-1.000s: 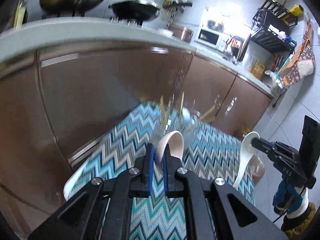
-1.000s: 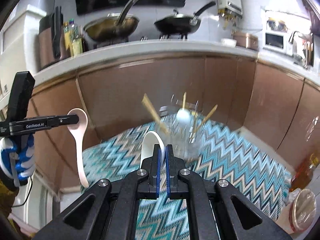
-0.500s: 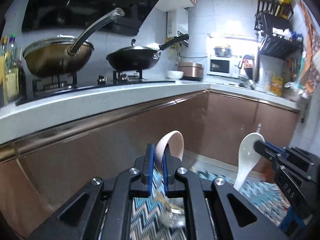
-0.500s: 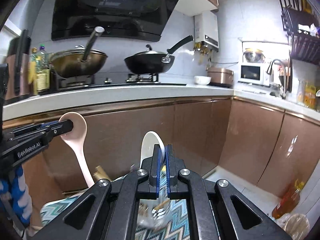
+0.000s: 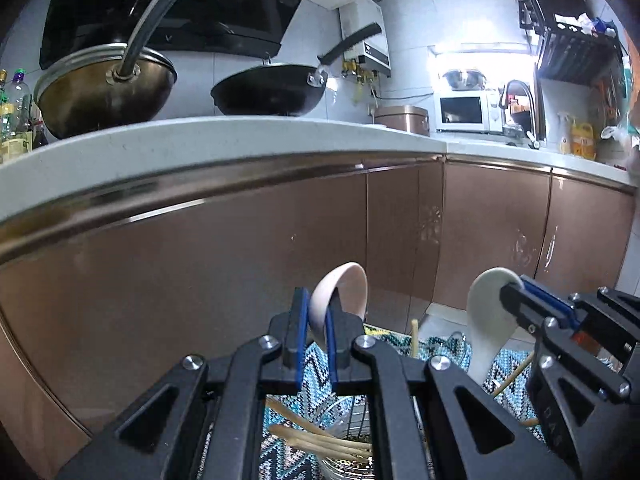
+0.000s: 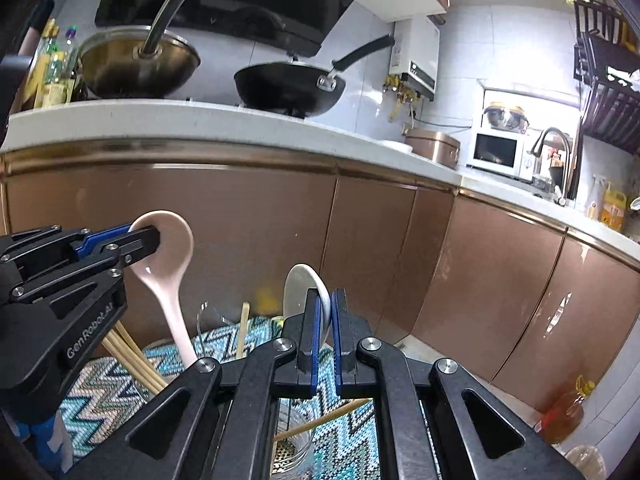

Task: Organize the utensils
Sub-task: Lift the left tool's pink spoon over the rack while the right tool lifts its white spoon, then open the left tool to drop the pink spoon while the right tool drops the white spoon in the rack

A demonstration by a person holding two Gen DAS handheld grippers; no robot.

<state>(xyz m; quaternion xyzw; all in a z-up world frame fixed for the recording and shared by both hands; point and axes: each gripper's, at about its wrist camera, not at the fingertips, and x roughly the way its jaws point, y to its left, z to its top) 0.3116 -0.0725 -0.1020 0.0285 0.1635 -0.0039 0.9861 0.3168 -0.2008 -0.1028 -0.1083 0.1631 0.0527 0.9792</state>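
Observation:
My left gripper [image 5: 316, 310] is shut on the bowl of a pink ceramic spoon [image 5: 340, 292], whose handle hangs down. The right wrist view shows the same left gripper [image 6: 146, 236] and pink spoon [image 6: 170, 264] at the left. My right gripper [image 6: 325, 310] is shut on the bowl of a white ceramic spoon [image 6: 300, 292], and the left wrist view shows that right gripper [image 5: 514, 294] and white spoon [image 5: 484, 320] at the right. Below both grippers stands a clear utensil holder [image 5: 344, 456] [image 6: 294, 436] with wooden chopsticks [image 5: 320, 438] [image 6: 132, 356], largely hidden by the fingers.
The holder stands on a teal zigzag mat [image 5: 510, 364] [image 6: 356, 424]. Brown cabinet doors [image 5: 200, 280] rise close ahead under a white counter [image 5: 224, 140] with a steel wok [image 5: 104, 88] and a black wok [image 5: 272, 92]. An oil bottle [image 6: 564, 412] stands on the floor, right.
Both views swung up from the mat to the cabinets and counter. The grippers drew in over the holder, which now lies under the fingers. Both spoons stay gripped.

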